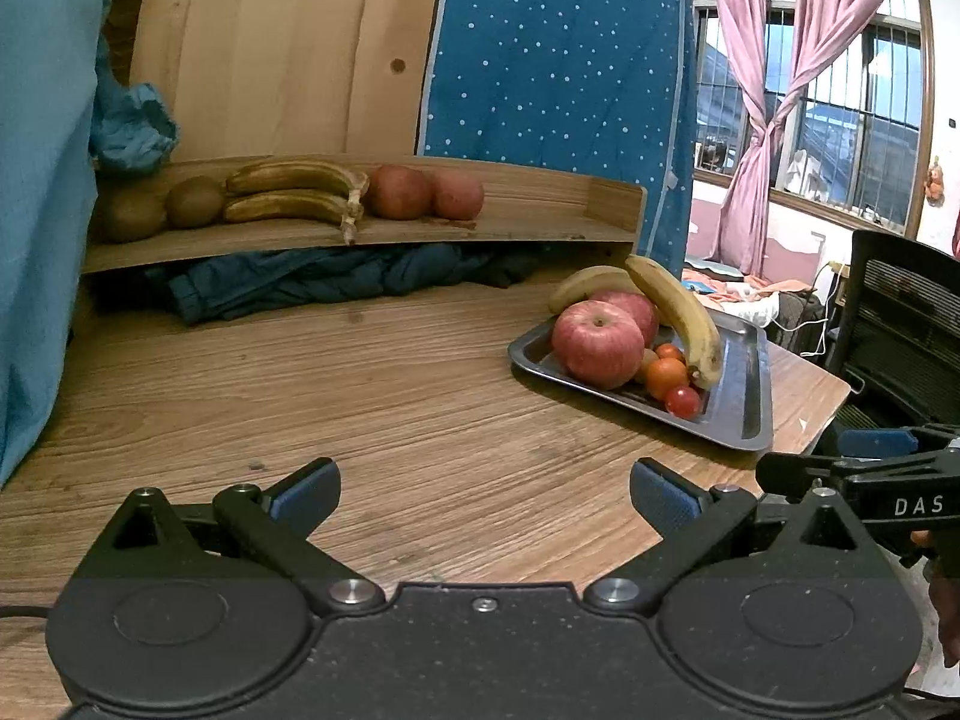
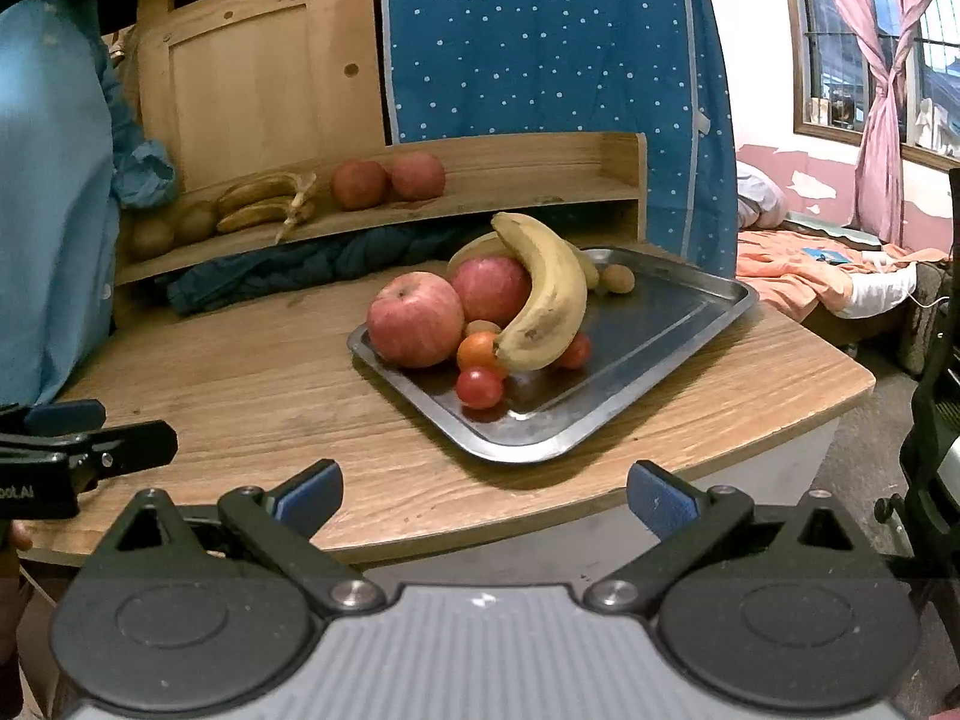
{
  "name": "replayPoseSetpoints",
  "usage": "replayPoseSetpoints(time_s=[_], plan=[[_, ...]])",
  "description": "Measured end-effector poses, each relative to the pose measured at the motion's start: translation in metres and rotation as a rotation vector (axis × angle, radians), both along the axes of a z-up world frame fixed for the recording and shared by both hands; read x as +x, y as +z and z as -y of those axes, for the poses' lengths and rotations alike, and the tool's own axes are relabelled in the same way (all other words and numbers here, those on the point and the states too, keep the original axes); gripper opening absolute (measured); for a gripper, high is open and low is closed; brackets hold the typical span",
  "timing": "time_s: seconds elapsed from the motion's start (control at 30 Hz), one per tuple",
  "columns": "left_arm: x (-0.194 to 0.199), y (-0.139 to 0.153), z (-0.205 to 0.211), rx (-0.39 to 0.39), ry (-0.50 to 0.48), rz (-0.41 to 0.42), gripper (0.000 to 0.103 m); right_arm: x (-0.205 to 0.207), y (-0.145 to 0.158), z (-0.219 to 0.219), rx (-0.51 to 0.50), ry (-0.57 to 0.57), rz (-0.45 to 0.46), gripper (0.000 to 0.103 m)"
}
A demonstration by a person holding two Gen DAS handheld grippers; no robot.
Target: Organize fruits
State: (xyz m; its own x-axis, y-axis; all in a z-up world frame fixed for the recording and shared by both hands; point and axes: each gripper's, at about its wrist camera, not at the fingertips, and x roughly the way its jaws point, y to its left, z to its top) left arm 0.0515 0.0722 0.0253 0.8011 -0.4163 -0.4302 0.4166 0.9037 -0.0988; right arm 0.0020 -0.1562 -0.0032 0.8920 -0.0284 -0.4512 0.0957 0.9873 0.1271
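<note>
Ahead of the right gripper (image 2: pixel 485 495), a metal tray (image 2: pixel 660 324) sat on the wooden table (image 2: pixel 252 378), holding two red apples (image 2: pixel 415 319), a yellow banana (image 2: pixel 549 294) leaning over them with a second banana behind, an orange fruit (image 2: pixel 477 351), small red tomatoes (image 2: pixel 479 387) and a brown kiwi (image 2: pixel 618 277) near the far rim. Its blue-padded jaws stood spread wide over the table's near edge, with nothing between them. The left gripper (image 1: pixel 485 495) was likewise spread and empty above bare tabletop, with the tray ahead to its right. Farther off, against the wall, a wooden shelf (image 1: pixel 528 222) carried two kiwis (image 1: pixel 193 201), two browned bananas (image 1: pixel 294 192) and two apples (image 1: pixel 423 192) in a row. Dark blue cloth (image 1: pixel 312 285) lay bunched beneath the shelf. A dotted blue cover (image 1: pixel 558 60) stood behind it.
</note>
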Motion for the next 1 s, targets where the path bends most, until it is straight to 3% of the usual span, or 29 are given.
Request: replayPoseSetpoints(time_s=[1.0], plan=[[-0.0011, -0.0005, 0.0051, -0.002, 0.003, -0.004, 0.102, 0.0027, -0.0013, 0.0036, 0.013, -0.009, -0.018, 0.103]])
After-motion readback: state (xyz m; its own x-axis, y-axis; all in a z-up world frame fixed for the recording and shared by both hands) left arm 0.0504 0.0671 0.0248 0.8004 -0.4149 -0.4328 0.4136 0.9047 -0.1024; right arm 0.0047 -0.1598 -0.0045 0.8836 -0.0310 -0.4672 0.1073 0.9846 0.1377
